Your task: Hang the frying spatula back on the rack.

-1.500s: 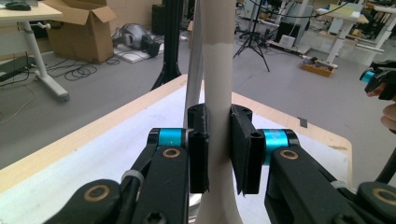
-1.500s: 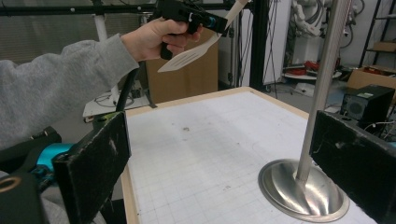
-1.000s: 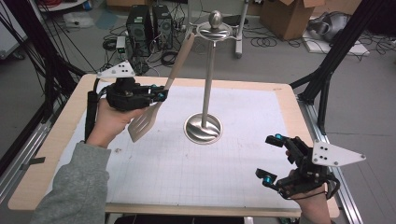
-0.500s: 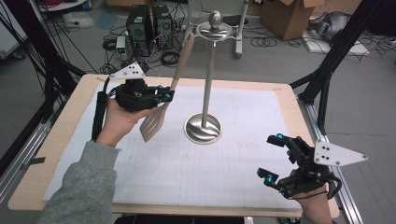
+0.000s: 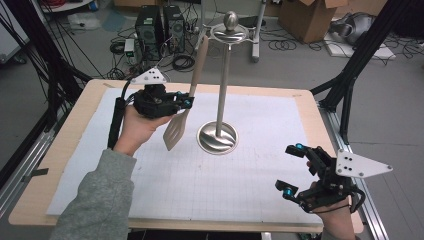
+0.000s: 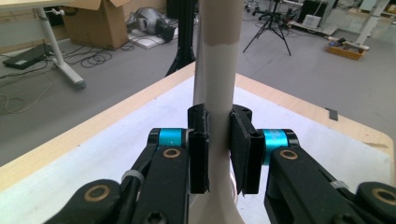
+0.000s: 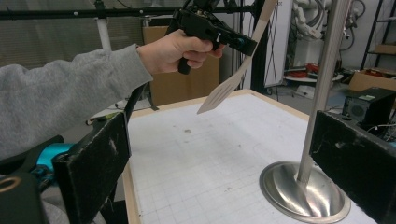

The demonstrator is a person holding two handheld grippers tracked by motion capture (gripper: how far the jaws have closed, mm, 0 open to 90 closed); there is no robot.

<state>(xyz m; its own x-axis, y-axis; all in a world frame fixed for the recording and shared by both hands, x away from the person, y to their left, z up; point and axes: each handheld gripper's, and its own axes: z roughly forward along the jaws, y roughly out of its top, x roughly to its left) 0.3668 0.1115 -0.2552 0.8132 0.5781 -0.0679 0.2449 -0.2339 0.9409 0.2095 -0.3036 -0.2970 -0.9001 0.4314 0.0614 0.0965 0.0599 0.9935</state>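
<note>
Two grippers: the left gripper [image 5: 186, 102] clamps a spatula [image 5: 176, 131] beside the stand [image 5: 218, 137]; the right gripper [image 5: 291, 170] gapes wide.

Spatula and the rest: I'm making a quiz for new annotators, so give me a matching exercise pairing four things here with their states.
Things:
1. spatula
2. stand
3. left gripper
4. right gripper

States:
A. open, holding nothing, near the table's front right
B. shut on a handle
C. upright on the white mat
D. held off the table, blade lowermost

Pairs: 1-D, 2-C, 3-B, 4-A
</note>
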